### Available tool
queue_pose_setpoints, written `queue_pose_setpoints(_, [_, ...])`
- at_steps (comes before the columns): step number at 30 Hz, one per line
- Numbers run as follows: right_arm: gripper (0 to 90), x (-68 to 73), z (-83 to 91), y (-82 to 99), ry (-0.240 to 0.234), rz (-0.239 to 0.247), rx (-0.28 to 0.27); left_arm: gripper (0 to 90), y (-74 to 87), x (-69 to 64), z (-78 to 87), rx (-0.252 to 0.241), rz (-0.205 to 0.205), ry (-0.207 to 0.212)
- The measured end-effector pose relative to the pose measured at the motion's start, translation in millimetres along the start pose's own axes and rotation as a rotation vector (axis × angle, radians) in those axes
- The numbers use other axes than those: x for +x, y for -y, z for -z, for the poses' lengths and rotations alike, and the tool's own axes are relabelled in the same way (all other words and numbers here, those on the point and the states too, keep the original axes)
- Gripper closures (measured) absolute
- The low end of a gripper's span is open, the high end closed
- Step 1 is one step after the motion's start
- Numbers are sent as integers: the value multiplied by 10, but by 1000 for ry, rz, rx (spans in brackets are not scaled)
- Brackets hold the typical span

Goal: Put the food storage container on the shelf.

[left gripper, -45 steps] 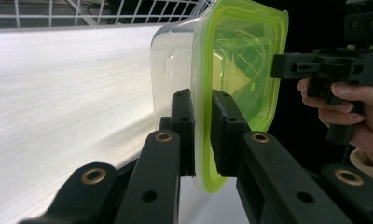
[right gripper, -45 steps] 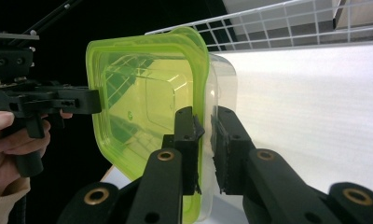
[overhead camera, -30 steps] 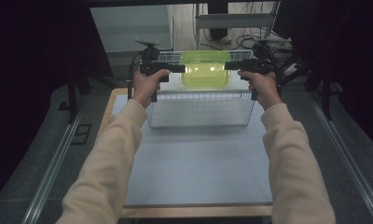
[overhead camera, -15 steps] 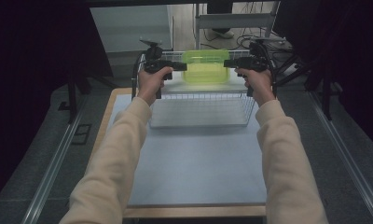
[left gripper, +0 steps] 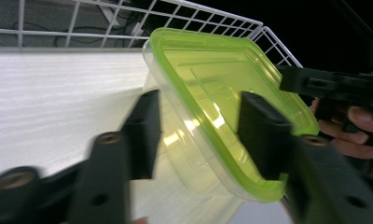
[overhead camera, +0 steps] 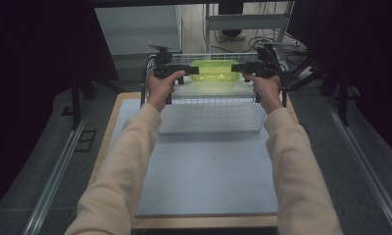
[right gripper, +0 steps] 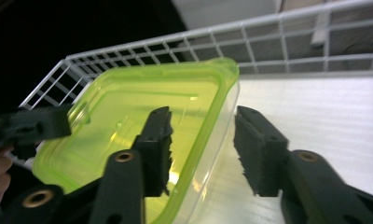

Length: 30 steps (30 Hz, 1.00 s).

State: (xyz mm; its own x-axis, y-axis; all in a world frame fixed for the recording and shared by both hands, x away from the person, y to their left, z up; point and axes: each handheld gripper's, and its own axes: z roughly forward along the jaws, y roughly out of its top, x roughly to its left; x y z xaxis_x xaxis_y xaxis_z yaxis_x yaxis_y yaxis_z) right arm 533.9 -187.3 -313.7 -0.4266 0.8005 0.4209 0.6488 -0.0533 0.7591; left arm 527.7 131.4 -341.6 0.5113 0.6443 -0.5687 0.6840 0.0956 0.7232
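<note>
Most of the work looks done: on the counter (overhead camera: 204, 181) the white wire basket (overhead camera: 211, 115) already holds the clear container with the green lid (overhead camera: 214, 70), which sits at the far end of the basket floor, near the back wall. In both gripper views the container rests low on the basket's pale floor rather than hanging in the air. The left gripper (overhead camera: 193, 70) and right gripper (overhead camera: 237, 68) flank its two ends; their jaws have just been opening, and the fingers (left gripper: 146, 133) now stand released, with the container's rim between them but the pads clear of it. What remains, I judge, is drawing both grippers back out of the basket.
</note>
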Motion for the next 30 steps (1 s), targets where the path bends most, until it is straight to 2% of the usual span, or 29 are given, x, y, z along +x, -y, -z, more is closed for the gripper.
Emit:
queue_pose_setpoints(4, [444, 96, 48, 24, 66, 31, -60, 320, 12, -11, 6, -23, -19, 7])
queue_pose_setpoints(7, [371, 174, 121, 78, 102, 75, -103, 273, 5, -76, 77, -55, -41, -8])
queue_pose_setpoints(9, [348, 207, 194, 113, 86, 97, -117, 256, 0, -133, 171, -74, -61, -20])
queue_pose_setpoints(12, [328, 221, 354, 175, 47, 129, -133, 246, 34, -210, 305, -91, -79, -17])
queue_pose_setpoints(16, [317, 186, 601, 323, -26, 150, -134, 249, 180, -308, 522, -83, -126, 0])
queue_pose_setpoints(22, [303, 121, 948, 726, -108, 208, -124, 250, 604, -439, 812, -67, -179, 36])
queue_pose_setpoints(28, [283, 63, 1172, 1192, -141, 279, -111, 246, 1122, -484, 1013, -56, -219, 73])
queue_pose_setpoints(30, [280, 38, 1209, 1333, -158, 285, -107, 247, 1303, -475, 1060, -52, -224, 88])
